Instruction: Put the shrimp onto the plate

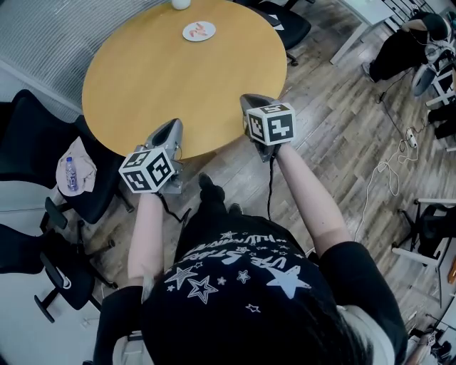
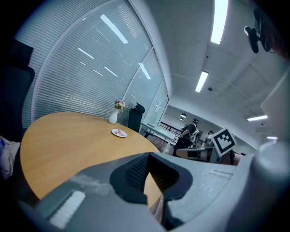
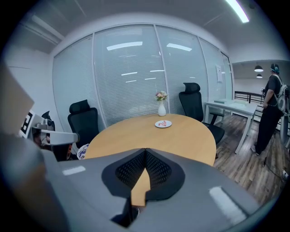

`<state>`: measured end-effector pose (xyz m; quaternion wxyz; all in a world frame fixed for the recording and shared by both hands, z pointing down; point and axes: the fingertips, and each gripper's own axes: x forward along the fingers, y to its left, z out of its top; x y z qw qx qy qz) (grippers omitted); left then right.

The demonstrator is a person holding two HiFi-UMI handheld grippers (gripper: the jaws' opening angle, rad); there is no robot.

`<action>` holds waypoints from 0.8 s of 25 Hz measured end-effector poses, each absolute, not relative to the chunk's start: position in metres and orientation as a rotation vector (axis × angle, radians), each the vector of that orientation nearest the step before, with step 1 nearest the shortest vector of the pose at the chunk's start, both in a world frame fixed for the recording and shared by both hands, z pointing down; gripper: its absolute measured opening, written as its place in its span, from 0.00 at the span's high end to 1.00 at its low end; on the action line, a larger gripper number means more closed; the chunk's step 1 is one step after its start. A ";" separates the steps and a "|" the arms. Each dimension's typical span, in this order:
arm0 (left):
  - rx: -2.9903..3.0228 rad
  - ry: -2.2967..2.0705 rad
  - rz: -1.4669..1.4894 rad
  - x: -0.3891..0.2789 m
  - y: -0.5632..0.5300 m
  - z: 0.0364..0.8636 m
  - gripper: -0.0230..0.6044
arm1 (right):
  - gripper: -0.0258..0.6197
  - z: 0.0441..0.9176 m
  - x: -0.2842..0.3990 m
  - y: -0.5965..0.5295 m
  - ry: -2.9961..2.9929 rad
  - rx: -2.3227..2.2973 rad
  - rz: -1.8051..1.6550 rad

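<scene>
The right claw (image 3: 145,153) and left claw (image 2: 148,156) are both pressed together, empty, so reaching the shrimp (image 1: 201,30) on the plate (image 1: 187,33) at top centre could merely knock it off.

Getting cropped by the top edge of the head view: the white vase (image 1: 181,3). Showing too small to identify on the plate (image 1: 189,32), upper centre: orange bits (image 1: 201,30).

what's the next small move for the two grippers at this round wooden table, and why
Probably none beyond drawing both back: the left gripper and right gripper are shut and empty at the near edge of the round wooden table, while the small white plate on the far side already seems to carry the orange-pink shrimp.
</scene>
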<state>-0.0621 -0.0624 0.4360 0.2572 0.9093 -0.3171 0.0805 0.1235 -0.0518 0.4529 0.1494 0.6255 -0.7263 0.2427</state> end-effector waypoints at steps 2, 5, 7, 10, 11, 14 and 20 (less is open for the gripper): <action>2.466 -0.860 0.217 -0.062 -0.051 0.436 0.96 | 0.96 0.443 0.124 -0.041 -2.109 1.818 0.679; 2.461 -0.867 0.215 -0.065 -0.038 0.434 0.96 | 0.96 0.431 0.121 -0.030 -2.140 1.818 0.645; 2.465 -0.874 0.219 -0.067 -0.032 0.433 0.96 | 0.96 0.426 0.119 -0.023 -2.156 1.820 0.637; 2.481 -0.881 0.228 -0.069 -0.023 0.431 0.96 | 0.96 0.424 0.115 -0.013 -2.179 1.818 0.650; 2.486 -0.884 0.232 -0.069 -0.021 0.430 0.96 | 0.96 0.424 0.113 -0.010 -2.183 1.811 0.648; 2.493 -0.892 0.243 -0.071 -0.015 0.430 0.96 | 0.96 0.426 0.109 -0.002 -2.187 1.786 0.637; 2.491 -0.900 0.255 -0.075 -0.011 0.434 0.96 | 0.96 0.429 0.105 0.002 -2.190 1.779 0.645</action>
